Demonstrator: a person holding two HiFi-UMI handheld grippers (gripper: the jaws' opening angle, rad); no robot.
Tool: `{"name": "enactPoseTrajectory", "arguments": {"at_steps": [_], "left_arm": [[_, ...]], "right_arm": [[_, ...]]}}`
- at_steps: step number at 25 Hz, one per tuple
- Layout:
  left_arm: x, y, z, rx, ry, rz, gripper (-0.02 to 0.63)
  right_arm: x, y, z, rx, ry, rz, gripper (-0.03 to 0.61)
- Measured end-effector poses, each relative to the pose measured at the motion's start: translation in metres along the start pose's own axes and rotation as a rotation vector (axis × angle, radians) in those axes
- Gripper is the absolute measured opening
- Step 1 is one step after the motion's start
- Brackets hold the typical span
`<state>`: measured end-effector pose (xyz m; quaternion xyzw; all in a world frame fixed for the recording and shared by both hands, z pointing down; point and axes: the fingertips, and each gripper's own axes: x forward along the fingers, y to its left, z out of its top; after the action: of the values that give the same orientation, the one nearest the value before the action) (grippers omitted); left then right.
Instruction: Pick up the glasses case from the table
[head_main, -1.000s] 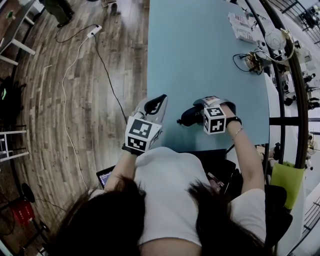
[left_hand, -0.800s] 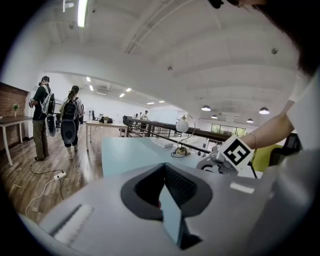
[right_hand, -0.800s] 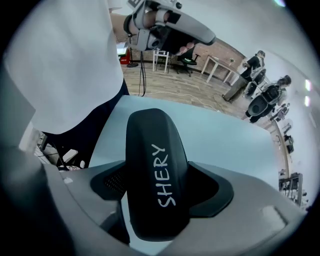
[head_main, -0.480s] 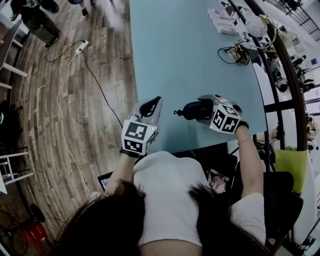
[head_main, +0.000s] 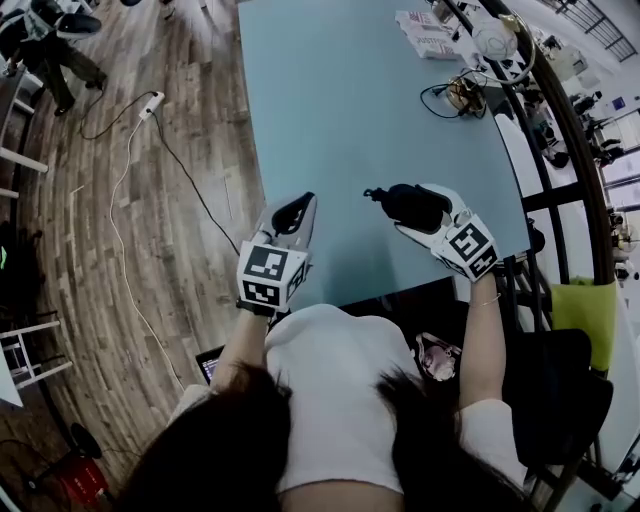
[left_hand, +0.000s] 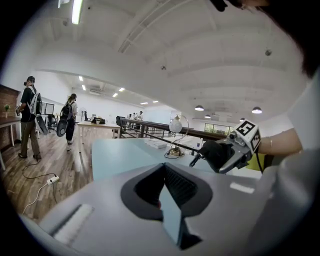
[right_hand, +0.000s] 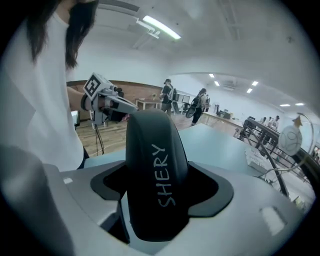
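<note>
Jaws of the left gripper (head_main: 293, 213) are pressed together with nothing between them. It hovers over the desk's (head_main: 350, 100) near-left corner and has no part in the lift.

To its right, the right gripper (head_main: 418, 210) pinches the black case (head_main: 403, 203) across its width. In the right gripper view the case (right_hand: 154, 180) fills the gap between the jaws, and much of its length juts out past them. It appears to hang clear of the desk, above the near edge and towards the right corner.

The shell looks smooth and rounded and the grip sits near one end, so I judge it could pivot or slide. A firm, even squeeze and a slow, straight rise without twisting the wrist should serve best. The left gripper should wait aside.
</note>
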<state>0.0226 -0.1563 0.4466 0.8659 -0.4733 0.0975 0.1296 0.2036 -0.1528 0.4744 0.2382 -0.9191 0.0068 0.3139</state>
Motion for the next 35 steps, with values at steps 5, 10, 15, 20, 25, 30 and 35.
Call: {"name": "enactPoseTrajectory", "arguments": {"at_steps": [5,10,15,20,25,30,35], "left_arm": [[-0.001,0.001,0.003,-0.002,0.000,0.001,0.057],[0.003,0.002,0.004,0.000,0.000,-0.001,0.057],[0.007,-0.001,0.005,0.004,0.003,-0.014,0.057],[0.008,-0.001,0.007,0.008,0.001,-0.024,0.057],[0.006,0.003,0.006,0.007,-0.001,-0.024,0.057],[0.003,0.009,0.007,0.007,-0.001,-0.019,0.057],[0.001,0.014,0.008,0.005,-0.005,-0.011,0.057]], "right_arm": [[-0.015,-0.008,0.011,0.120,-0.133,-0.128,0.348],[-0.026,-0.008,0.018,0.207,-0.223,-0.233,0.348],[-0.037,-0.008,0.025,0.288,-0.299,-0.348,0.349],[-0.050,-0.009,0.031,0.383,-0.383,-0.457,0.350],[-0.055,-0.005,0.036,0.407,-0.424,-0.506,0.350],[-0.070,-0.011,0.041,0.479,-0.502,-0.568,0.351],[-0.077,-0.012,0.047,0.489,-0.524,-0.603,0.351]]}}
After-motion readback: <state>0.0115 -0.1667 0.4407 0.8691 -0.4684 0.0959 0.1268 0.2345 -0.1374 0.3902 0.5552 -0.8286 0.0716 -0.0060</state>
